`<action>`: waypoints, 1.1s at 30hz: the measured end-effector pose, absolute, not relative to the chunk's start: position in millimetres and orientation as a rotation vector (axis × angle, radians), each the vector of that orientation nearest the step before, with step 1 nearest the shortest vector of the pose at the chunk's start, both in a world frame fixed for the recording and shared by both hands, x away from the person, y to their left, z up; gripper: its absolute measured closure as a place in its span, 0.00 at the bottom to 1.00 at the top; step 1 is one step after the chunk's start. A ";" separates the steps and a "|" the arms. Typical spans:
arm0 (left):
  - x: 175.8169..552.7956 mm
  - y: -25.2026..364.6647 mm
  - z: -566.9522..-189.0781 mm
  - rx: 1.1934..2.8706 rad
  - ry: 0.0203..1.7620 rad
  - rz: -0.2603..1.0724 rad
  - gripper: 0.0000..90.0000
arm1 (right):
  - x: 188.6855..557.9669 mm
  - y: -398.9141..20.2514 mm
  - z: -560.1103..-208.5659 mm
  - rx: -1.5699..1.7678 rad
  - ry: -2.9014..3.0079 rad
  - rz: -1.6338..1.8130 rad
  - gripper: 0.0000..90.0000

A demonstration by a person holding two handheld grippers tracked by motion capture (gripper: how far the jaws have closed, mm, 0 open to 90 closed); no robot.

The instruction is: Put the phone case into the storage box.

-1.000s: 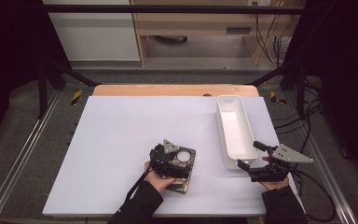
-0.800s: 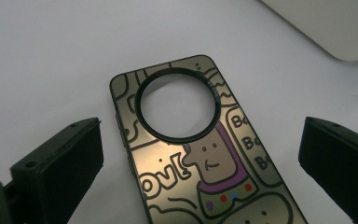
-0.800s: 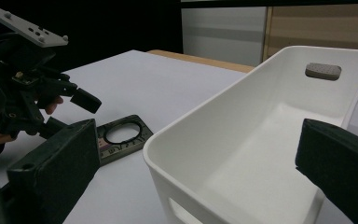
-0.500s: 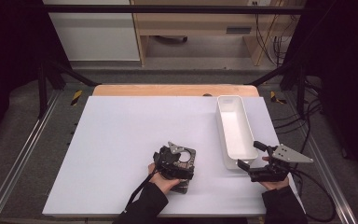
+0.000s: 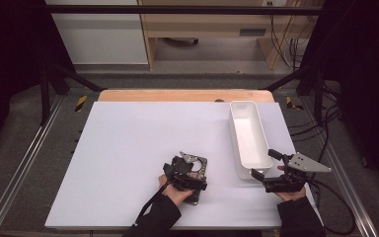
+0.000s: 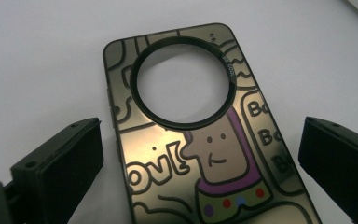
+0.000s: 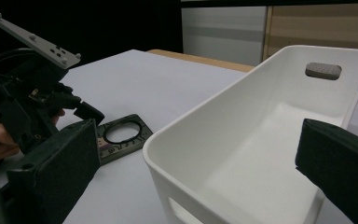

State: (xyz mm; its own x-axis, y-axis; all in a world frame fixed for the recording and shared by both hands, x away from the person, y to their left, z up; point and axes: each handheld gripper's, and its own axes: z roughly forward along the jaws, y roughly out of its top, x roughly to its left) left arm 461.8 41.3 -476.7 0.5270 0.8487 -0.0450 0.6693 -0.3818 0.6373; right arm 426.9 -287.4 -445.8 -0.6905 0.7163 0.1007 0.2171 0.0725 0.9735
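A glossy phone case [image 6: 214,154] with a cartoon figure and a large round cutout lies flat on the white table. My left gripper [image 6: 200,158] is open, one jaw on each side of the case's lower half, and neither pad visibly presses it. From above, the left gripper [image 5: 190,170] sits over the case [image 5: 203,170] near the table's front middle. My right gripper [image 5: 265,164] is open with nothing held, its jaws at the near end of the white bin [image 5: 249,133]. The right gripper view looks into the bin [image 7: 261,140], with the case [image 7: 121,137] and the left gripper [image 7: 32,93] beyond.
The long white bin is empty and stands at the table's right side, running front to back. A wooden strip [image 5: 182,95] borders the far edge. Metal frame rails [image 5: 24,163] and cables [image 5: 325,128] flank the table.
The left gripper has shifted slightly to the right over the phone case. The right gripper and the bin have not moved.
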 end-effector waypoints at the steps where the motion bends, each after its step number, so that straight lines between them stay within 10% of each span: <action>1: 461.8 40.6 -477.0 2.168 1.230 0.388 0.00 | 426.9 -287.4 -445.8 0.925 1.950 1.652 0.00; 33: 461.7 27.5 -479.8 2.196 1.330 0.457 0.04 | 426.9 -287.4 -445.7 0.925 1.949 1.654 0.00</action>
